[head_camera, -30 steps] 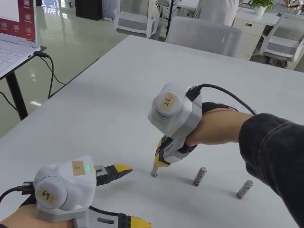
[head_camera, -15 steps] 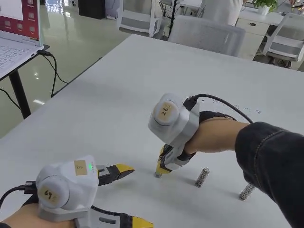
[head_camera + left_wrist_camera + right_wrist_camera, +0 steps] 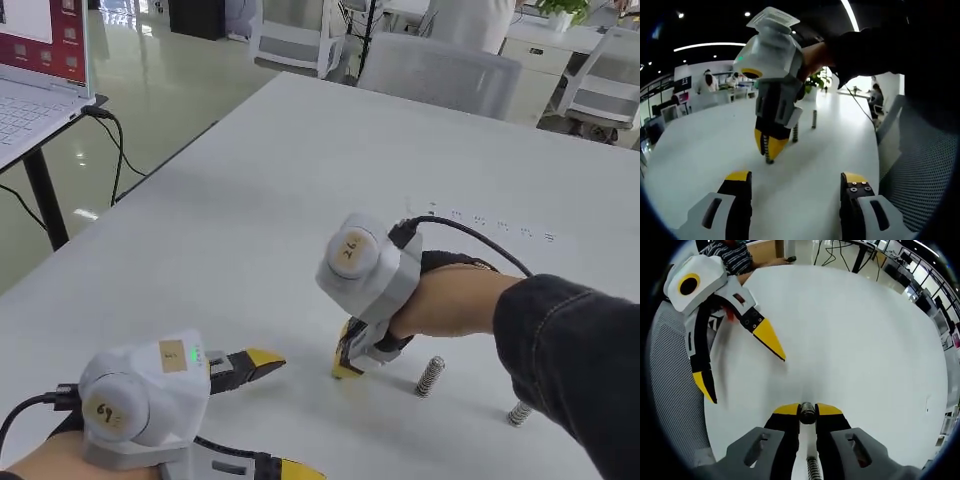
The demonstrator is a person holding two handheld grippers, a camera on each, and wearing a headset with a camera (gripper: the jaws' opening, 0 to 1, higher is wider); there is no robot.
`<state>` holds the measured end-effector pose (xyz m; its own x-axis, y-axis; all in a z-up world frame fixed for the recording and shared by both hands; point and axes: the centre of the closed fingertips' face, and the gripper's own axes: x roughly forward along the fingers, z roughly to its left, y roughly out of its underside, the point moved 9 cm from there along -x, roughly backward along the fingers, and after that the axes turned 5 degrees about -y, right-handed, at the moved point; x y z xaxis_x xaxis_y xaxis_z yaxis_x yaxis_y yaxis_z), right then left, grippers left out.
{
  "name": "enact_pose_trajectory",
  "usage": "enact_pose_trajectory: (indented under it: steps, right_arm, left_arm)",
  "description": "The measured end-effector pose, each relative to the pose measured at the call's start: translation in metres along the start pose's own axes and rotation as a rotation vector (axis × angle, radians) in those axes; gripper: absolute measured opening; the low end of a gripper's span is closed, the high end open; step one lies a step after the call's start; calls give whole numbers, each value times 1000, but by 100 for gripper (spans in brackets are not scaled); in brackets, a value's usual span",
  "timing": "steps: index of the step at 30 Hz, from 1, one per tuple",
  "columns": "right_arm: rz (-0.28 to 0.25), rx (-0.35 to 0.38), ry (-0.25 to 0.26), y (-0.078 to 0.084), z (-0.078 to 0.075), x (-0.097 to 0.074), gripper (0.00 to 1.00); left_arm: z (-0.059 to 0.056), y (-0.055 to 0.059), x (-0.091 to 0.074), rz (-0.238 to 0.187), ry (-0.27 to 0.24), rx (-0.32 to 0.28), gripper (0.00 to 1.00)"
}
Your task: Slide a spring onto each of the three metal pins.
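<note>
Lowered to the table (image 3: 250,200), right gripper (image 3: 346,368) clamps a pin (image 3: 807,413); left gripper (image 3: 796,177) fingers (image 3: 737,182) gape empty.

Right gripper (image 3: 347,370) was white with yellow jaw tips; left gripper (image 3: 295,412) same. Between right jaws, spring (image 3: 812,466) was silver-grey; table (image 3: 300,190) white.

A smooth, matt white bench (image 3: 250,200) carries a bare-metal spring (image 3: 430,375). The right gripper (image 3: 346,368) is smooth white plastic; the sleeve (image 3: 570,350), dark cloth.
</note>
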<state>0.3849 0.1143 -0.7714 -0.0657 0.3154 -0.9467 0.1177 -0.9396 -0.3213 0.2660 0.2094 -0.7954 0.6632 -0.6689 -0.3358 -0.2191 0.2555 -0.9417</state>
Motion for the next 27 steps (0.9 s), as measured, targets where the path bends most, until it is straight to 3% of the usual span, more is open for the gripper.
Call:
enact_pose_trajectory:
  steps: [10,18,27]
  right_arm:
    - [-9,10,11,3,0,2,11]
    - [-29,34,20,10,-2,-3,21]
    - [-35,85,13,30,-1,-8,37]
  left_arm:
    - [0,0,0,2,3,3,67]
    - [0,-1,0,3,4,8,67]
    - [-2,-3,2,6,7,13,67]
